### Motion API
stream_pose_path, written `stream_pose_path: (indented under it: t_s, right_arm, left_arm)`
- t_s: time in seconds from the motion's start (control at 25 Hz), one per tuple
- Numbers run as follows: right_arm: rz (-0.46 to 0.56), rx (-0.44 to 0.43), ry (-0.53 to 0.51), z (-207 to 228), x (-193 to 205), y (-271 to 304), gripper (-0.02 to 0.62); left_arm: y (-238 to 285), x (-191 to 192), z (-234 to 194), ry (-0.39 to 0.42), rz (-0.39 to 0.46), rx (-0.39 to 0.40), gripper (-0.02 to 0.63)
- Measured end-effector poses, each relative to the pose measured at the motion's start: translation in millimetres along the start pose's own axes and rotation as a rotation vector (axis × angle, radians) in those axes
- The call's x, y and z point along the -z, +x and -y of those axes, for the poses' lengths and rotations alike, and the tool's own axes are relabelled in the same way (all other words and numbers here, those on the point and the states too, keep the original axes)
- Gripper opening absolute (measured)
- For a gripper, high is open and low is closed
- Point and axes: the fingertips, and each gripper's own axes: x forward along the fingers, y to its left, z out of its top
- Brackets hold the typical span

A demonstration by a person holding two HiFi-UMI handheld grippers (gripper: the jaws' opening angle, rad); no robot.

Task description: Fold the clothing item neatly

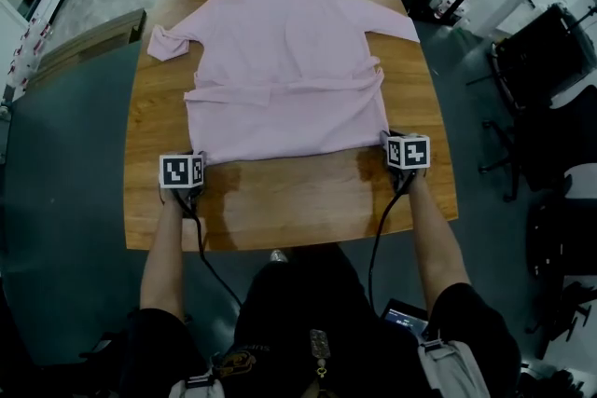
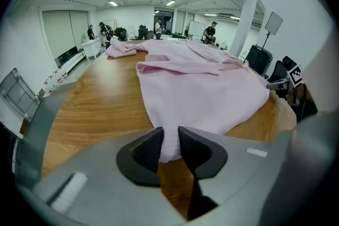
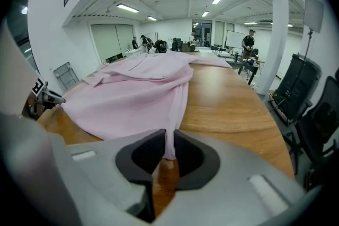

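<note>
Your left gripper is clamped on the near left corner of the pink garment, with a pinch of cloth pressed between its pads. Your right gripper is clamped the same way on the near right corner. From both, the garment lies away toward 12 o'clock, spread flat on the wooden surface, with the collar at the far edge. Its hem runs from 9 to 3 o'clock between your two grips, and its long axis, hem to collar, runs from 6 to 12. One sleeve reaches out toward 10 o'clock, the other toward 2. Neither hand is nearer, since each holds its own corner, so I judge the fold wants both carried together toward 12 o'clock. No brand, label or readable writing shows on the cloth, and the cubes on the grippers carry only square markers.
</note>
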Motion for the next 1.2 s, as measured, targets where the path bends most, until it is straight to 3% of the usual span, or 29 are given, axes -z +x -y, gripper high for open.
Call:
stream_pose_path:
  t_s: [0.72, 1.2]
  right_arm:
    - [0.015, 0.013, 0.041, -26.6, 101.9, -85.6, 0.038]
    - [0.020, -0.064, 0.027, -48.9, 172.8, -142.8, 0.038]
  left_arm:
    - [-72.2, 97.6, 22.2, 0.038, -0.022, 0.018, 0.087]
    - [-123.4, 186.4, 46.6, -0.024, -0.039, -0.047, 0.087]
